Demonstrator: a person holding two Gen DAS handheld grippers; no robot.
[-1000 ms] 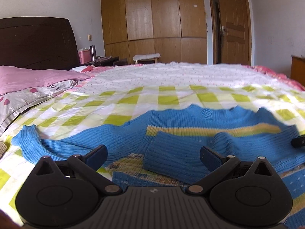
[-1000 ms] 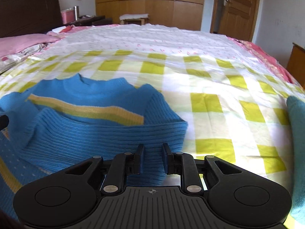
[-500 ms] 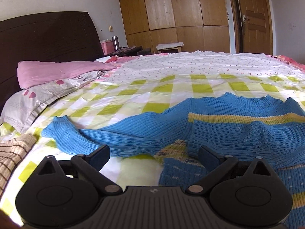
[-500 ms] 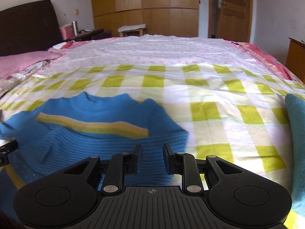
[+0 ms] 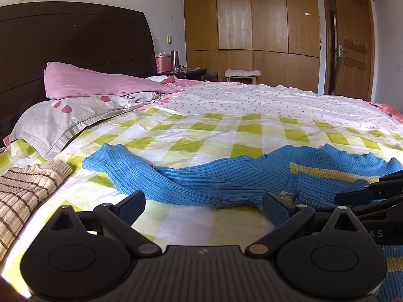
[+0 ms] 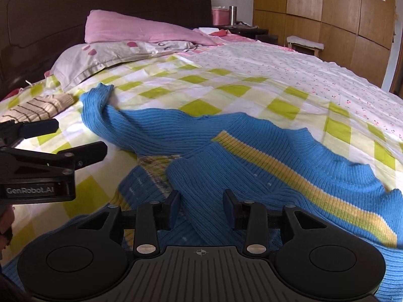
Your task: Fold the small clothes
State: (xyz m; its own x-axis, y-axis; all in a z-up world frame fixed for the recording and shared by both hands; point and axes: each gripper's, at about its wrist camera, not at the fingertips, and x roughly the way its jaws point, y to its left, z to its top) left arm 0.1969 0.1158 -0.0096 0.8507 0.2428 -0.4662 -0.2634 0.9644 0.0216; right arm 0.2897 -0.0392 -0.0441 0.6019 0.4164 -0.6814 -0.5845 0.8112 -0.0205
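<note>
The blue sweater [image 6: 252,156] lies partly folded on the bed [image 6: 252,85]. The right hand-held gripper [image 6: 201,205] has just been opening, released above it; the left hand-held gripper [image 5: 201,205] is spread wide, empty.

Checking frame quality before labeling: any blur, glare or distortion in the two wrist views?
Left wrist view: sharp; fisheye bows the wardrobe and darkens the corners; sunlight washes out the sheet ahead of the left gripper. Right wrist view: slight motion smear on the blue sweater and check pattern, horizon tilted, headboard dark; the right gripper itself is crisp.
</note>
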